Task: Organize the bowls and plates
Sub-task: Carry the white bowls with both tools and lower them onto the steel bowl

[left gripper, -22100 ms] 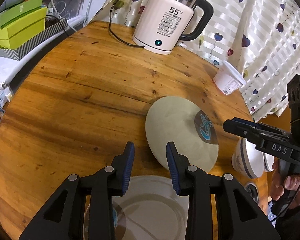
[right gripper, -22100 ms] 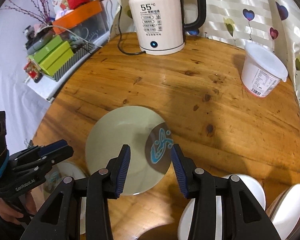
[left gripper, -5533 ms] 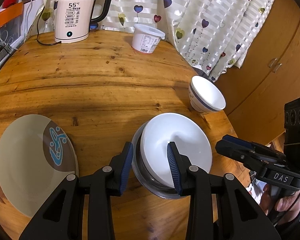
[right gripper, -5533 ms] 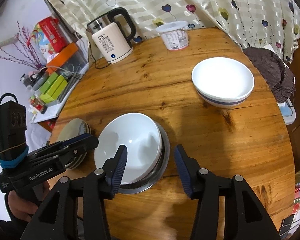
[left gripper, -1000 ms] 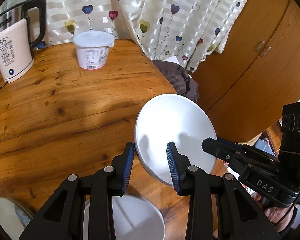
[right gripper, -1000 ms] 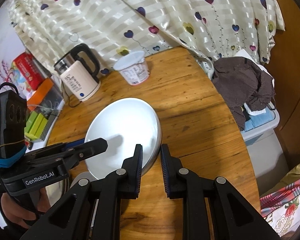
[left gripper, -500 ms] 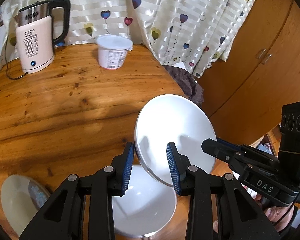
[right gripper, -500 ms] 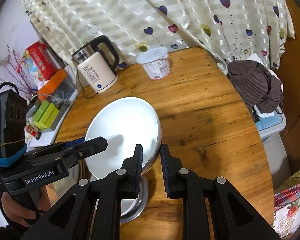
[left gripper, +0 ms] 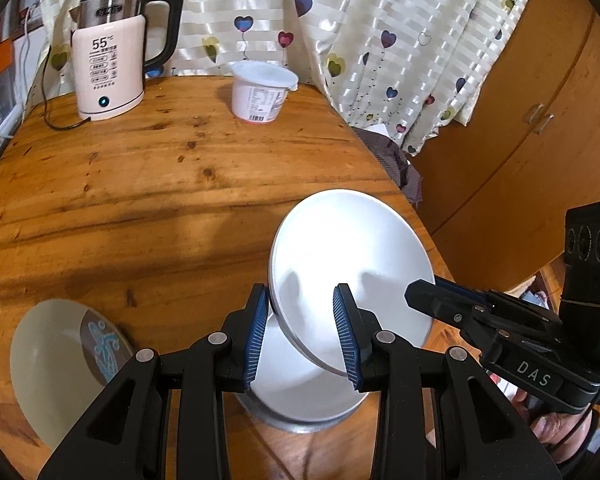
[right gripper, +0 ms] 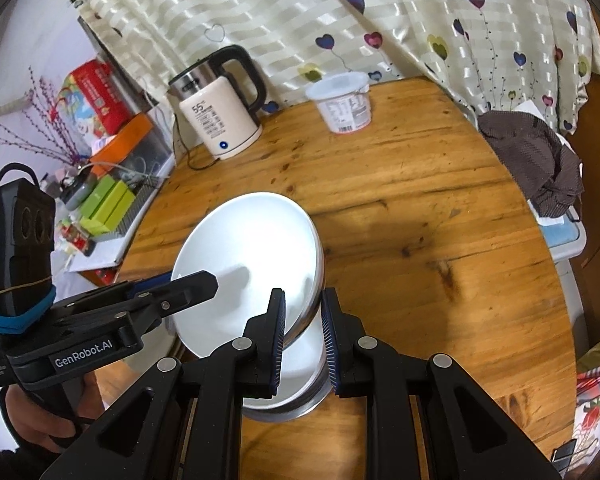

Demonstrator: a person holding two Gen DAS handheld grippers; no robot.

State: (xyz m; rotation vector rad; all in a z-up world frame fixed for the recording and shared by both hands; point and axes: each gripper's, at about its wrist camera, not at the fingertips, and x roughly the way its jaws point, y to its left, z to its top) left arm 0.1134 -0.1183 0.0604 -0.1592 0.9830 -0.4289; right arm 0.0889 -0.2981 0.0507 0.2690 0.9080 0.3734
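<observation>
Here both grippers share one white bowl (left gripper: 350, 276), held tilted in the air above the stack (left gripper: 300, 392) of bowls sitting on the counter (left gripper: 140, 184). The left gripper (left gripper: 300, 332) has the bowl's near rim between its fingers (left gripper: 256, 332), set fairly narrow, with one pad against the outside and the other inside the bowl. The right gripper (right gripper: 302, 336) pinches the opposite rim with its fingers (right gripper: 278, 340) nearly closed on the thin wall. Two grips on opposite edges probably keep the smooth, heavy bowl from swinging or slipping, which one narrow pinch could not manage well. The bowl hangs right over the stack, likely so it can be lowered to nest inside the top bowl. The patterned plate (left gripper: 64, 364) lies apart to the left, which suggests plates and bowls get separate piles. The kettle (left gripper: 112, 52) and the tub (left gripper: 262, 94) stand far back, clear of the work. The tilt needs levelling before release, or the rim could catch.
</observation>
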